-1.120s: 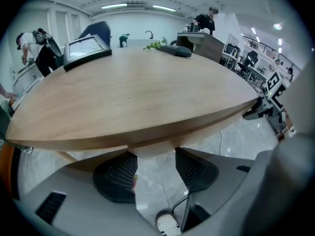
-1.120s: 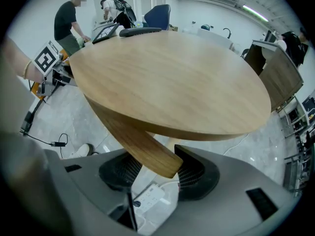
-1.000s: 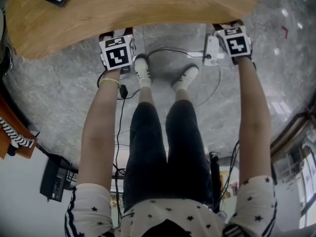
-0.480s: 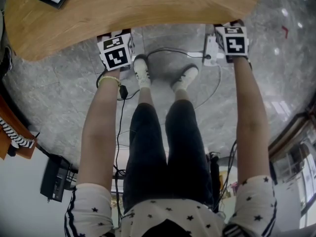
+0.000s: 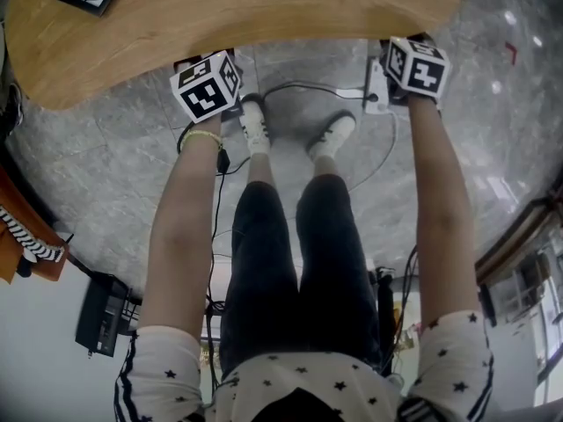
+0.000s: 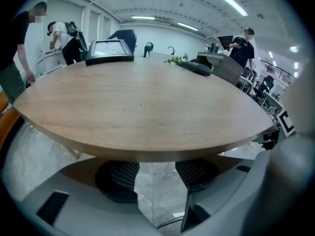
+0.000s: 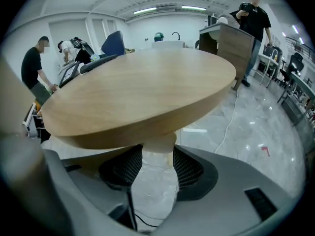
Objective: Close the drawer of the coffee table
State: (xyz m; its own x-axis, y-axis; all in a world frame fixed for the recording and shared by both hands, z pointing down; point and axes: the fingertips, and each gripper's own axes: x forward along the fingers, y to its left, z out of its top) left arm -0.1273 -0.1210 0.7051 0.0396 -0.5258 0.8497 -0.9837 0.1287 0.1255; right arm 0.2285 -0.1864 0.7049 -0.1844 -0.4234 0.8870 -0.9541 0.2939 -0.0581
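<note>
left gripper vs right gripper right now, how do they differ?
Left gripper sees the tabletop roughly level; right gripper sees it slanted. Between the left gripper's jaws only floor shows; past the right gripper's, a pale wooden support under the tabletop too. Shared: both open, empty, at the table's near edge.

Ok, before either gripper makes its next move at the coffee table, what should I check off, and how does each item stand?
1. Left gripper jaws apart, nothing between them: ok.
2. Right gripper jaws apart, gripping nothing: ok.
3. Both grippers at the near edge of the table: ok.
4. Drawer found and seen to be open: cannot tell; no view clearly shows it.
5. Pale piece under the table top, ahead of the right jaws, identified: cannot tell.
6. Floor by the shoes free of cable: not ok; a cable runs right beside them.
</note>
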